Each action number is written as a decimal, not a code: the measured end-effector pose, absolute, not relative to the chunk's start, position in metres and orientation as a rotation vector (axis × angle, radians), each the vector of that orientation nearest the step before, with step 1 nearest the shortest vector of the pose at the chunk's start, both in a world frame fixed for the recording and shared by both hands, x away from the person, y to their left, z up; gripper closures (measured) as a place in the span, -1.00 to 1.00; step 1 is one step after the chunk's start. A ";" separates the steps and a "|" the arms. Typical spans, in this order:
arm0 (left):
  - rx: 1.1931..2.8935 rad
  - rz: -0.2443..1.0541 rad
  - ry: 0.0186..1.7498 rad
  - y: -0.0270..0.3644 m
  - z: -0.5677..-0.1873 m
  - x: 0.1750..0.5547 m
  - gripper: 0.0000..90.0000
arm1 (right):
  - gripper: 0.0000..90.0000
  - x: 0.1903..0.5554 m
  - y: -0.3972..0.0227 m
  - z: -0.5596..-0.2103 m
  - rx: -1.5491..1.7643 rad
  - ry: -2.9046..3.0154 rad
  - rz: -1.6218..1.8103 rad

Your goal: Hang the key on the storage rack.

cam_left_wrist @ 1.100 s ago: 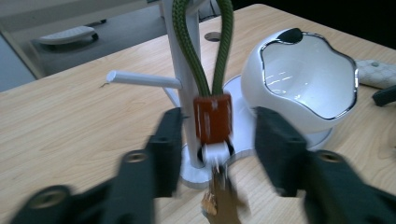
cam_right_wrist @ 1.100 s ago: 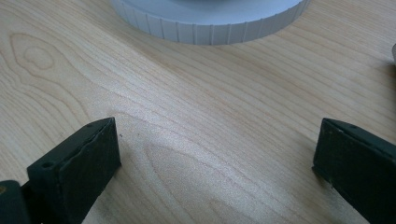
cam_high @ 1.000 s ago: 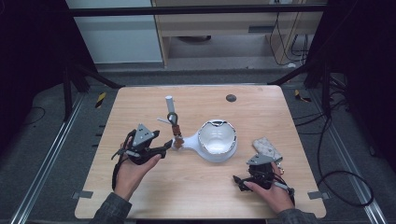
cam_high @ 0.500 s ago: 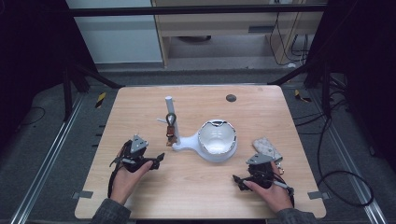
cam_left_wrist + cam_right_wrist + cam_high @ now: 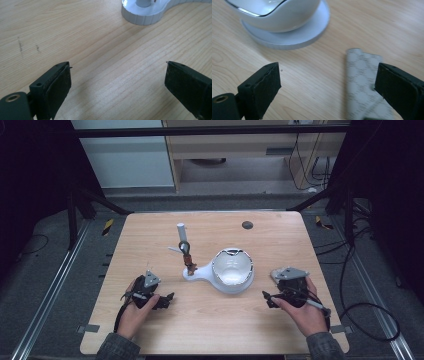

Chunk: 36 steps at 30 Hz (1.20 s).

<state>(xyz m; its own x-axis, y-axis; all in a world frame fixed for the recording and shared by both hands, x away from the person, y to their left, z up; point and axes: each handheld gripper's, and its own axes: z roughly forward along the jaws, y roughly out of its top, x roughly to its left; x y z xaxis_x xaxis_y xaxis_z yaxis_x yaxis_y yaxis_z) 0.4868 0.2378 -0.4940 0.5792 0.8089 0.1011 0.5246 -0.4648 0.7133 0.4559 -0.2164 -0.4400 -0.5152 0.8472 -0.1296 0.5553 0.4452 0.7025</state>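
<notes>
A white desk lamp (image 5: 227,271) lies mid-table, its long axis running left to right, round head right, narrow base end pointing left beside an upright post (image 5: 183,242). The left gripper (image 5: 161,301) and right gripper (image 5: 267,299) rest wide open, holding nothing.
</notes>
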 end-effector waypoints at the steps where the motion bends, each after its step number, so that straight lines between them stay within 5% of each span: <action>1: 2.168 0.579 1.064 0.239 -0.495 0.487 -0.86 | -0.86 0.456 -0.221 -0.435 1.186 2.226 0.824; 36: 2.108 0.518 1.158 0.250 -0.508 0.495 -0.97 | -0.85 0.483 -0.263 -0.416 1.338 2.351 0.670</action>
<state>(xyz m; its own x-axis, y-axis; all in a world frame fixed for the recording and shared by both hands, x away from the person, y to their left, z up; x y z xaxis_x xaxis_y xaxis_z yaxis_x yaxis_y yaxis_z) 0.4951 0.2502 -0.5085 0.5279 0.8490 0.0241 0.5839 -0.3834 0.7156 0.4826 -0.2630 -0.4162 -0.4910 0.8684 -0.0693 0.7016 0.4413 0.5595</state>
